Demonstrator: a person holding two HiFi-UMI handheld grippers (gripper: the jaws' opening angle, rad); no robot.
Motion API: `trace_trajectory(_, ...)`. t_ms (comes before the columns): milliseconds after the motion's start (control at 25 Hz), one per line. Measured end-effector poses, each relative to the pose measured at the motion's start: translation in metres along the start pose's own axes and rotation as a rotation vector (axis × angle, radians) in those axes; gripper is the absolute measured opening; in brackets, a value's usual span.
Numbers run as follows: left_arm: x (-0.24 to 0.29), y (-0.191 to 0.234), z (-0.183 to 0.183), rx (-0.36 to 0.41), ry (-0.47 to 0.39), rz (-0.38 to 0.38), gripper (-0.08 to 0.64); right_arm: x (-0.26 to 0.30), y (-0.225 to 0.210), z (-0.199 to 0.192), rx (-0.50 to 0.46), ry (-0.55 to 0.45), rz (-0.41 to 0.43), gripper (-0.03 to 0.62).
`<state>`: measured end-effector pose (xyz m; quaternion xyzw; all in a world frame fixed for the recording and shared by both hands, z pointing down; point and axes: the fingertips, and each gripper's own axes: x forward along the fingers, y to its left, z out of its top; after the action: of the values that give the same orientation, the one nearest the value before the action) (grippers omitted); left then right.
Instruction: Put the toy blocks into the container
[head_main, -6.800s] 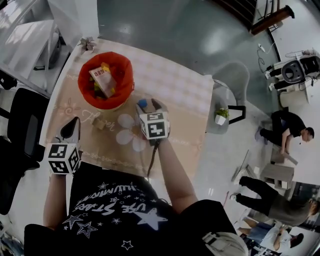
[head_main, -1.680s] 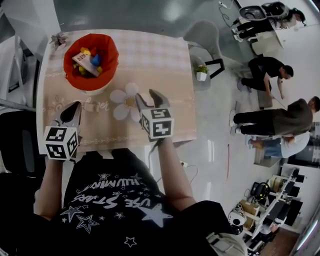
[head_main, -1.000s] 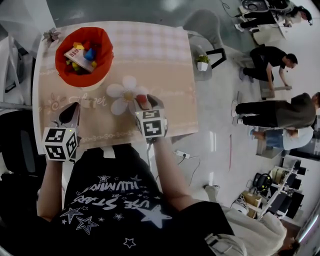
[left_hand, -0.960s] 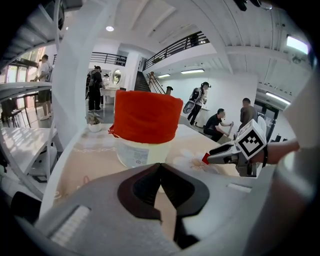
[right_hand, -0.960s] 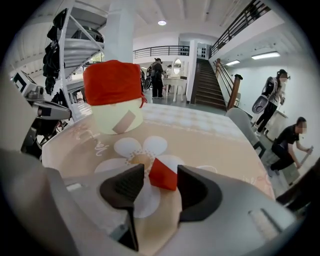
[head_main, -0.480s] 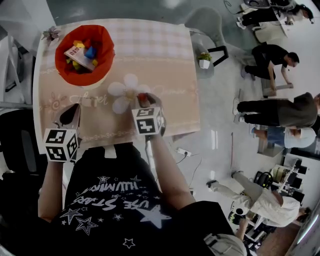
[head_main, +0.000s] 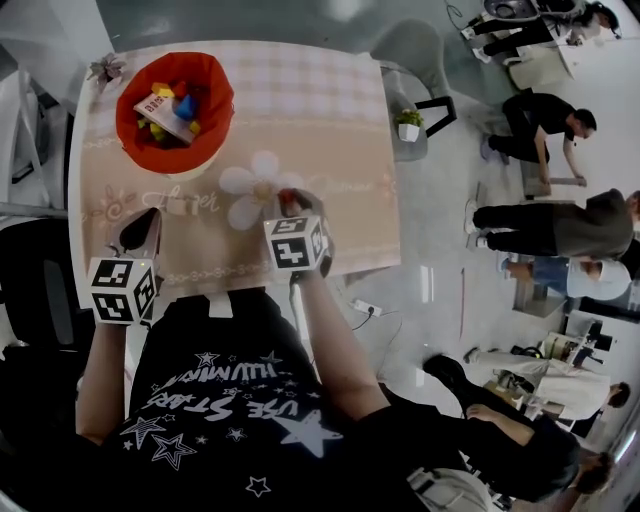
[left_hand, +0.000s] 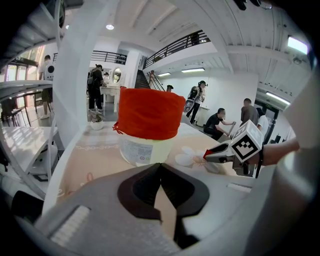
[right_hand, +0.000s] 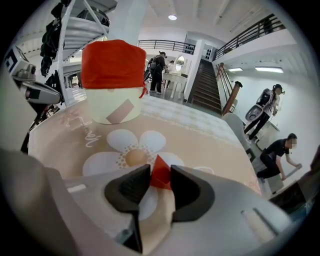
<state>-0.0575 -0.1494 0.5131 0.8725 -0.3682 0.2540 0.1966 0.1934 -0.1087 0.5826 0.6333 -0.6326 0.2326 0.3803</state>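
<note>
The container (head_main: 175, 100) is a pale tub with a red liner at the table's far left, and it holds several coloured blocks and a card. It also shows in the left gripper view (left_hand: 150, 115) and the right gripper view (right_hand: 112, 65). A red triangular block (right_hand: 160, 173) sits on the flower print between the pads of my right gripper (right_hand: 160, 176), whose jaws are closing and touch it on both sides. In the head view that gripper (head_main: 290, 202) is at mid table with the red block (head_main: 287, 196) at its tips. My left gripper (head_main: 140, 224) rests shut and empty near the front left edge.
A small potted plant (head_main: 105, 68) stands at the table's far left corner. A grey chair (head_main: 415, 55) and a stool with a plant (head_main: 408, 122) are beyond the right edge. Several people (head_main: 545, 120) move about on the floor to the right. A black chair (head_main: 30, 290) is at the left.
The right gripper's jaws have narrowed onto the red block over the flower print. The left gripper has stayed where it was. People in the background have moved.
</note>
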Motion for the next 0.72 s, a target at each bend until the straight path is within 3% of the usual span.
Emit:
trace_trajectory(360,-0.001,0.005,0.008,-0.007,-0.026,0.005,0.008,-0.016,-0.007,0.026,0.027,-0.065,-0.006,0.126)
trace_trajectory(720,-0.009,0.016,0.030,-0.007,-0.086,0.025,0.008,-0.043,-0.021,0.086,0.002,-0.210,-0.025,0.126)
